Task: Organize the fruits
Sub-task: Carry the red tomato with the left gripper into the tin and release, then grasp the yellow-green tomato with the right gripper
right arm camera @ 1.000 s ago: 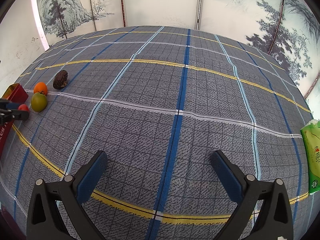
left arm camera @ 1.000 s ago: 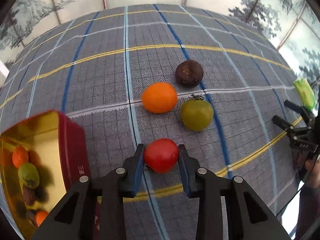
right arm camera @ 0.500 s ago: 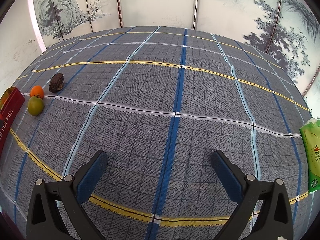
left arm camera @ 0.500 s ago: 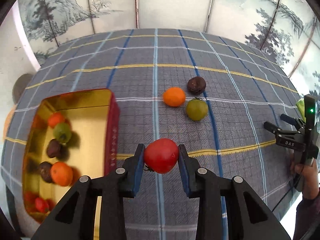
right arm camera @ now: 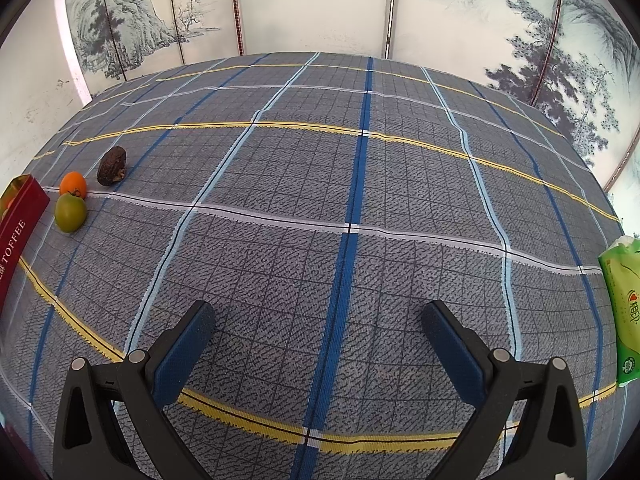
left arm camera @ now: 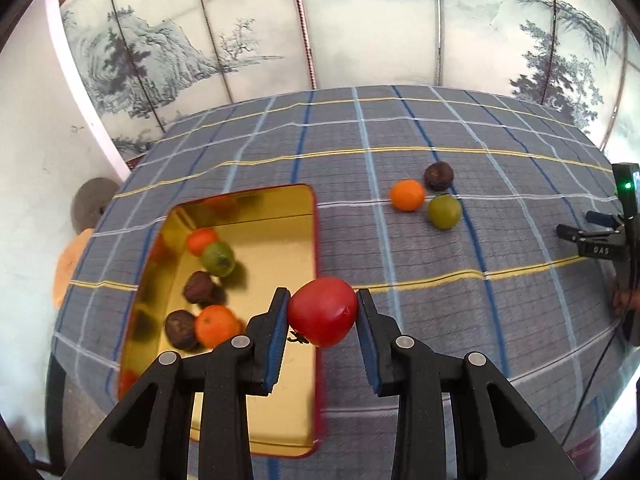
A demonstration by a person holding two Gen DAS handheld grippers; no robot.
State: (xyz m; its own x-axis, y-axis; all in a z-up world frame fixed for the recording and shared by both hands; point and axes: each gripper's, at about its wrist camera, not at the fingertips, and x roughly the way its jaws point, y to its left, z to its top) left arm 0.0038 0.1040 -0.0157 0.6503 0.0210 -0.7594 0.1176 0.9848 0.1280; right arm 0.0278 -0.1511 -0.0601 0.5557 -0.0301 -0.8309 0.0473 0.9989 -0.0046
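Plaid cloth [right arm camera: 360, 208] covers the whole table, painted screen [right arm camera: 320, 4] behind it. Red tin [left arm camera: 240, 216], gold inside, sits at 9 o'clock in left-wrist view; in right-wrist view only its red wall w/ "TOFFEE" lettering shows, at 9 o'clock frame edge.

L gripper [left arm camera: 323, 314] clamped on red tomato [left arm camera: 322, 311], both pads touching it, held up in the air over the tin's right wall, approx frame center. R gripper [right arm camera: 318, 318] wide open, nothing betw the pads, above bare cloth; also visible in left-wrist view at 3 o'clock edge.

Green pack [right arm camera: 622, 312] lies at 3 o'clock edge in right-wrist view, partly cut off.

In tin: 2 oranges, 1 green fruit, 2 dark brown fruits clustered along its left half. More color at the near left corner, too blurred to ID.

On cloth, 3 loose fruits in a tight group at 1 o'clock from the tomato, well apart from the tin: orange [left arm camera: 407, 195], green tomato [left arm camera: 444, 211] just beside it to the right, dark fruit [left arm camera: 439, 176] behind both. Can't tell if they touch.
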